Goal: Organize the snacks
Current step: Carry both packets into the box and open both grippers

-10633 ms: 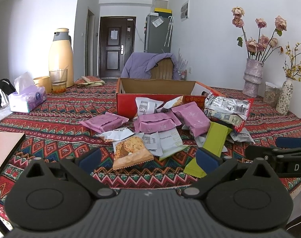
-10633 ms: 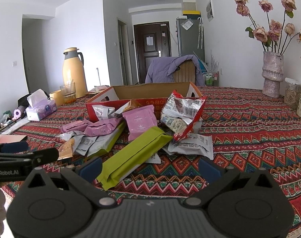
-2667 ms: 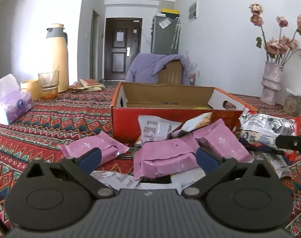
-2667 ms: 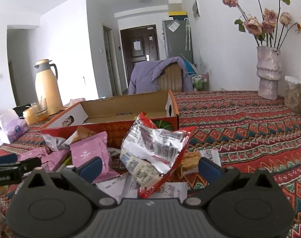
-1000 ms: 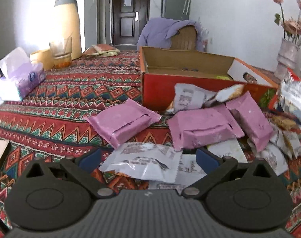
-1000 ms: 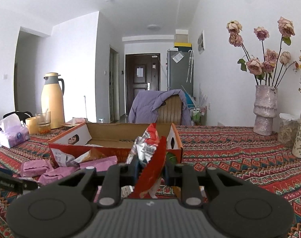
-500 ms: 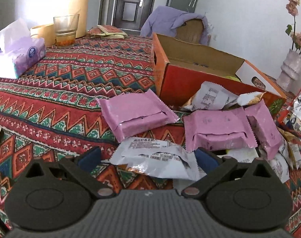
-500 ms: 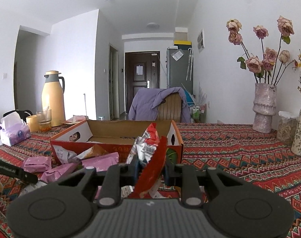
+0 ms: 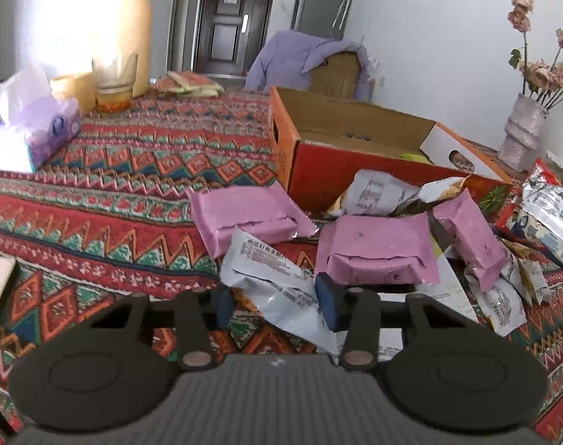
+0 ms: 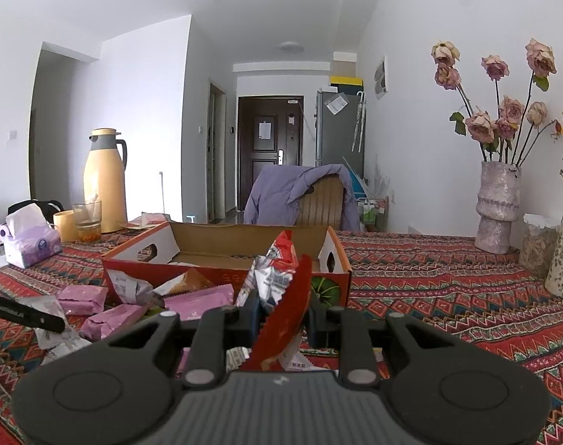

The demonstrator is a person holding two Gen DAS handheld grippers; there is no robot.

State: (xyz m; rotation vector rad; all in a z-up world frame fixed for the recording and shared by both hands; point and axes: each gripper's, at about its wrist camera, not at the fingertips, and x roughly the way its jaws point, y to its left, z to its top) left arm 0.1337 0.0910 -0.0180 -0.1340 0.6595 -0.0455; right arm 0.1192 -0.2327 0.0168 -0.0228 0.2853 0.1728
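My right gripper (image 10: 281, 315) is shut on a red and silver snack bag (image 10: 281, 296) and holds it upright in front of the open orange cardboard box (image 10: 222, 248). My left gripper (image 9: 274, 300) has its jaws closing on a silver-white snack packet (image 9: 270, 278) that lies on the cloth. Three pink packets (image 9: 377, 256) lie just beyond it, with more silver packets against the box (image 9: 355, 141). The red and silver bag also shows at the right edge of the left wrist view (image 9: 544, 215).
A patterned red tablecloth (image 9: 114, 193) covers the table. A tissue pack (image 9: 33, 129), a glass (image 9: 111, 85) and a yellow thermos (image 10: 103, 181) stand at the far left. Flower vases (image 10: 498, 207) stand at the right. A chair with a purple jacket (image 10: 303, 193) is behind the box.
My left gripper has narrowed its jaws around the silver-white packet, which now tilts up between them. My right gripper still holds the red and silver bag, barely moved.
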